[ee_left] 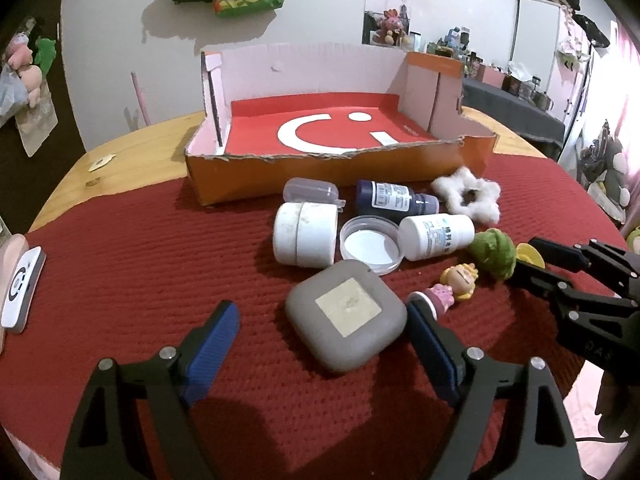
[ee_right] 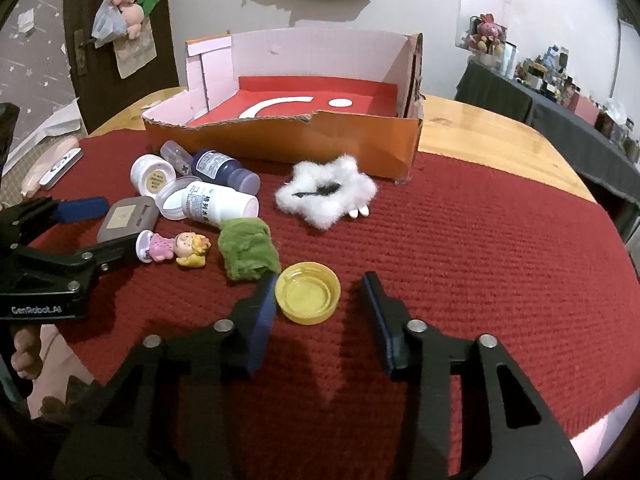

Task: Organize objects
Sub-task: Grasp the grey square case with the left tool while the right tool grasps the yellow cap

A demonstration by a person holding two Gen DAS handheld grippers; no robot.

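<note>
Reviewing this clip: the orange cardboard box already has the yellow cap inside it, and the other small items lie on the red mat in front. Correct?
Not quite. The orange cardboard box holds nothing; the yellow cap sits on the red mat between the right gripper's fingers, as the right wrist view shows. The other small items do lie in front.

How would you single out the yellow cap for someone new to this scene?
Find the orange cardboard box at the back of the red knitted mat. In front of its clutter, nearest the camera, lies the shallow yellow plastic cap, hollow side up beside a green fuzzy clump: the only yellow dish-shaped piece.
</note>
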